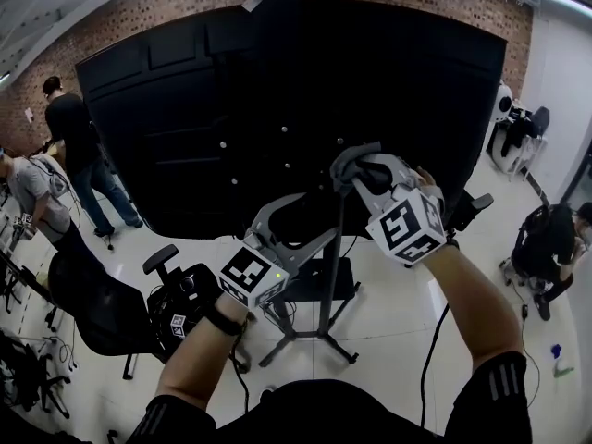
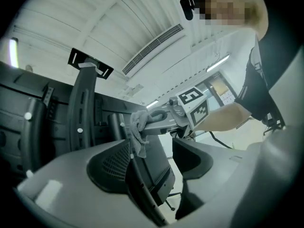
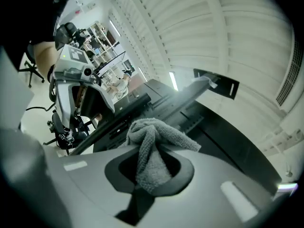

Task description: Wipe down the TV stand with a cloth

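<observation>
Head view: square markers (image 1: 404,225), right tongs (image 1: 350,166)

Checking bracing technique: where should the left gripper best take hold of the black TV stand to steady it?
Probably the slim upright black pole below the screen, approached level from the side with the jaws straddling it. It is narrow and vertical, so open jaws can span it; the broad flat television back offers no edge.

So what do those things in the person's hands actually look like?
Each hand carries a moulded grey two-jaw tool. The left gripper and right gripper both bear a white cube printed with black square markers; a small green light glows on the left one. The sleeves are black with white stripes, and a dark band circles the left wrist.
</observation>
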The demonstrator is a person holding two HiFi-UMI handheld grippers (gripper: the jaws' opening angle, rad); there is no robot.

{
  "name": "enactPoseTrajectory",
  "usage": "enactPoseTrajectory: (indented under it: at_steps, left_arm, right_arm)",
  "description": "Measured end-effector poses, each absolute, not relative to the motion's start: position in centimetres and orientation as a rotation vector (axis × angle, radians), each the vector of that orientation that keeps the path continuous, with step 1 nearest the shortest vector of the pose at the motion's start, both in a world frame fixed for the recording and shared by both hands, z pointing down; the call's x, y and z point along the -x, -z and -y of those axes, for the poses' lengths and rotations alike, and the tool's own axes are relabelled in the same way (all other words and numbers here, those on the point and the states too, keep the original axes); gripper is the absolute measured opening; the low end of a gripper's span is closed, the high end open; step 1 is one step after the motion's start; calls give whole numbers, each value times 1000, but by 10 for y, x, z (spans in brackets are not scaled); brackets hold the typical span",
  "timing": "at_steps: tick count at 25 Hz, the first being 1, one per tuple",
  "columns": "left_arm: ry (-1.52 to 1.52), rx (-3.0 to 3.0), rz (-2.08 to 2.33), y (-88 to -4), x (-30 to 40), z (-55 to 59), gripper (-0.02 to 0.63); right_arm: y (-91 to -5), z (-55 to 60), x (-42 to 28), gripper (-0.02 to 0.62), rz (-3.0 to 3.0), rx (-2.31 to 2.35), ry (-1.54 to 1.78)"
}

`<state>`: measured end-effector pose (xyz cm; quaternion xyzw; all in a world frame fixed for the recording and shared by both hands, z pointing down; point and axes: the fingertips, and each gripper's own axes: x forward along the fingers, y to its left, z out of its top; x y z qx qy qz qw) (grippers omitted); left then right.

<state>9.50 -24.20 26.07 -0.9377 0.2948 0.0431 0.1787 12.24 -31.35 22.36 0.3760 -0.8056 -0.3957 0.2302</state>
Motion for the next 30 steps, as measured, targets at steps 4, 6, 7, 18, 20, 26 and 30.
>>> enactPoseTrajectory:
  at_steps: [4,6,7,18,20,26,30]
  left_arm:
    - [-116,2625,-875,-258,-43,242,288]
    - [-117,2612,-892,-256,-17,243,287]
    - [-119,2607,-902,-256,-4,243,287]
    - [-160,2585,-990,-260,124,245,285]
    - [-158,2584,-1015,-265,147,249,285]
    - [-159,2596,-1034,-274,189,255,285]
    - [-175,2614,-1033,-278,204,255,285]
  right_arm:
    - [-218,303,-62,23,2215,-987,1141]
    - [-218,303,-33,23,2215,-963,1138]
    - [-219,302,-18,23,2215,-948,1133]
    - [-227,304,134,23,2213,-904,1106]
    - [-233,317,155,23,2045,-906,1215]
    - [-242,360,193,21,1458,-824,1420]
    - [-240,374,211,21,1335,-787,1413]
